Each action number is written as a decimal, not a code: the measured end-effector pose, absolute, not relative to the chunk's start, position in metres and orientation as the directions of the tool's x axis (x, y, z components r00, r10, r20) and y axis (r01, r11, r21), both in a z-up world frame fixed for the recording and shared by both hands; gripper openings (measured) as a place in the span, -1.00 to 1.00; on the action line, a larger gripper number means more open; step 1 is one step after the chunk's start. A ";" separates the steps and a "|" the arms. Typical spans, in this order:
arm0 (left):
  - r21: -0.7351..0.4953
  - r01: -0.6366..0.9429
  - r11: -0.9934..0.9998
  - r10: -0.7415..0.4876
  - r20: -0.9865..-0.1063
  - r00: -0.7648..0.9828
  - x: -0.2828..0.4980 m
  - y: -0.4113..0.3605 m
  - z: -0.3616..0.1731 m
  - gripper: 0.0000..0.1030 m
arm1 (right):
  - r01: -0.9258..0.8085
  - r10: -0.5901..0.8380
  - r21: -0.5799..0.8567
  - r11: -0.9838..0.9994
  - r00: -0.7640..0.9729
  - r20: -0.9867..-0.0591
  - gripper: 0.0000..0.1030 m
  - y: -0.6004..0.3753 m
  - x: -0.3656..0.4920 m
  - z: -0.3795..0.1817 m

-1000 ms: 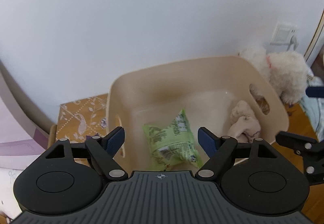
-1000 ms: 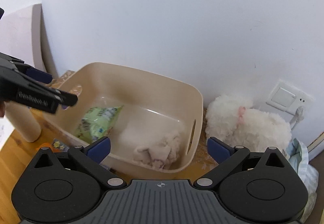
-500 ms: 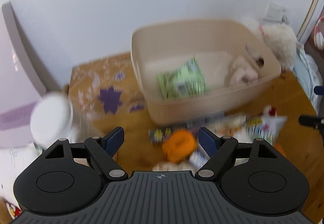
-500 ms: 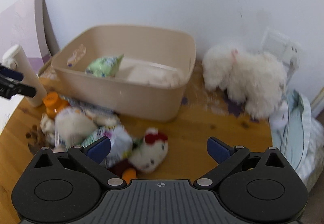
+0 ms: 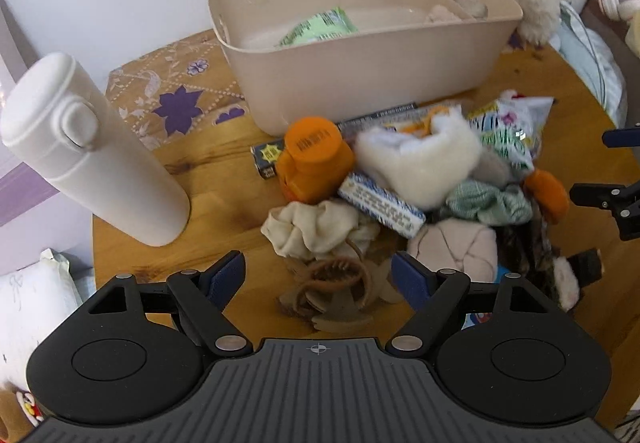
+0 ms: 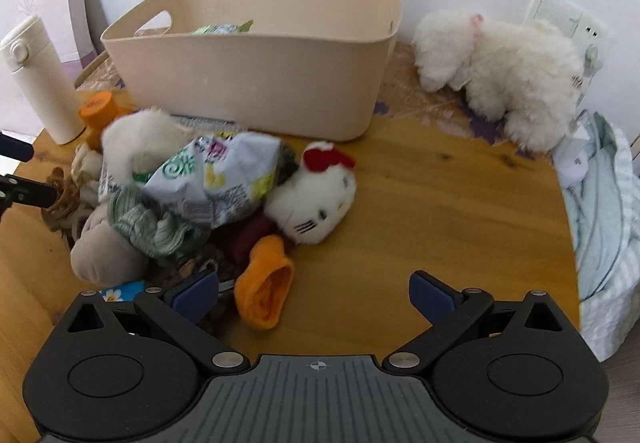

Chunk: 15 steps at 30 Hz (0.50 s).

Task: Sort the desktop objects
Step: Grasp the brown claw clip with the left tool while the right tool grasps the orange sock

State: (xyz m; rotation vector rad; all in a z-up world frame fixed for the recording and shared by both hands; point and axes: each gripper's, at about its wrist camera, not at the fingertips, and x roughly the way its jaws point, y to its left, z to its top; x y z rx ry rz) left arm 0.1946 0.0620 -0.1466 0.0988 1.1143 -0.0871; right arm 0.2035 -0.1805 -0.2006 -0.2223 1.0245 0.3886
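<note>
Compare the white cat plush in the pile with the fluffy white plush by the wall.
The cat plush is smaller, with a red bow and drawn whiskers; the fluffy plush is bigger, shaggier, with only a pink spot. The cat plush leans on the pile beside the orange sock; the fluffy plush lies apart, right of the bin. Both are white and outside the bin.

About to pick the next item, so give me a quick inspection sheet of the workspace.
Surface: round wooden table, patterned mat under the bin.
Job's things: beige bin holds a green packet and a cloth; pile in front includes a hair claw, orange bottle, cat plush, orange sock.
Clutter: white flask, fluffy white toy.
Grippers: left gripper open over the hair claw; right gripper open, empty.
Cables: nothing seen clearly.
Surroundings: white wall, wall socket, striped fabric.
</note>
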 end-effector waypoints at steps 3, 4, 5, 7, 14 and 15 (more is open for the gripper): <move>0.032 0.120 0.992 -0.022 -0.906 0.423 0.194 0.059 -0.154 0.59 | -0.416 0.200 -0.010 0.909 0.457 -0.867 1.00 -0.176 0.203 -0.208; 0.038 0.119 0.992 -0.016 -0.906 0.422 0.193 0.059 -0.156 0.59 | -0.413 0.192 -0.017 0.911 0.458 -0.868 1.00 -0.175 0.204 -0.210; 0.042 0.117 0.992 -0.012 -0.907 0.420 0.194 0.059 -0.158 0.59 | -0.407 0.185 -0.019 0.913 0.456 -0.870 1.00 -0.174 0.206 -0.213; 0.041 0.105 0.994 -0.006 -0.911 0.413 0.195 0.060 -0.163 0.59 | -0.394 0.178 -0.017 0.919 0.453 -0.874 1.00 -0.173 0.210 -0.216; 0.039 0.067 0.997 0.009 -0.915 0.403 0.198 0.065 -0.172 0.59 | -0.352 0.156 -0.004 0.936 0.424 -0.892 0.76 -0.176 0.217 -0.228; 0.038 0.063 0.997 0.009 -0.915 0.404 0.199 0.065 -0.173 0.59 | -0.350 0.161 0.006 0.937 0.414 -0.896 0.67 -0.177 0.217 -0.229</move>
